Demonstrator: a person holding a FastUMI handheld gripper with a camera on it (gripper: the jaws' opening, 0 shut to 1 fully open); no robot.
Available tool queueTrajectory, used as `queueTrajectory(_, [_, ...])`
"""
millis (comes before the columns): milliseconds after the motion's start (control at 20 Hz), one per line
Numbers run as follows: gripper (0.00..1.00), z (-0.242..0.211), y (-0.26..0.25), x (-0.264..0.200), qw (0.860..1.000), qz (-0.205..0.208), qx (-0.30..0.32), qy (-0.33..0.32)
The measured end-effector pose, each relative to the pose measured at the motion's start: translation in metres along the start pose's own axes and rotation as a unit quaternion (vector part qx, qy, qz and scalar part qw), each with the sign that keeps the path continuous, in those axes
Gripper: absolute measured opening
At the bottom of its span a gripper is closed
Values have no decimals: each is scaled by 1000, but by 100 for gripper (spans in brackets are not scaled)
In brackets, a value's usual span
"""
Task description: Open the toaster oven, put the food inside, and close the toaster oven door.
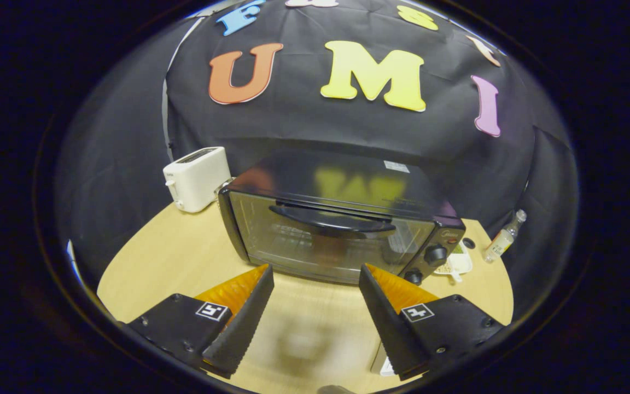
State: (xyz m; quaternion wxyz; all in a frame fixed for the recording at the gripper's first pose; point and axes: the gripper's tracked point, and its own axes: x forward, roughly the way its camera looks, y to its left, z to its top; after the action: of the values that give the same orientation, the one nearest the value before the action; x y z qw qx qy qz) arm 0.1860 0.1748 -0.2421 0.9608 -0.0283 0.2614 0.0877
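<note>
Directly ahead: toaster oven, door shut, on the worktop. Gripper fingers spread apart (nothing between them), just short of it.

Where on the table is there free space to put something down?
Bare table lies between the white toaster and the open gripper, and ahead of the toaster oven. Crowded: right of the oven, by the small dish and bottle.

Toaster oven centre of tabletop.
Toaster behind-left; small dish, bottle to its right.
</note>
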Motion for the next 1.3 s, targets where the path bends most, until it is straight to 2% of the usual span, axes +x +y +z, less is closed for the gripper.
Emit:
queueTrajectory(300, [100, 15, -17, -37, 999, -13, 15, -34])
queueTrajectory(500, [100, 47, -45, -106, 994, -22, 39, -96])
queueTrajectory(700, [100, 81, -99, -185, 984, -48, 45, -166])
queueTrajectory(1000, [99, 92, -165, -291, 966, -72, 45, -246])
queueTrajectory(1100, [99, 94, -177, -312, 958, -66, 35, -278])
queueTrajectory(1300, [99, 82, -180, -322, 959, -33, 35, -280])
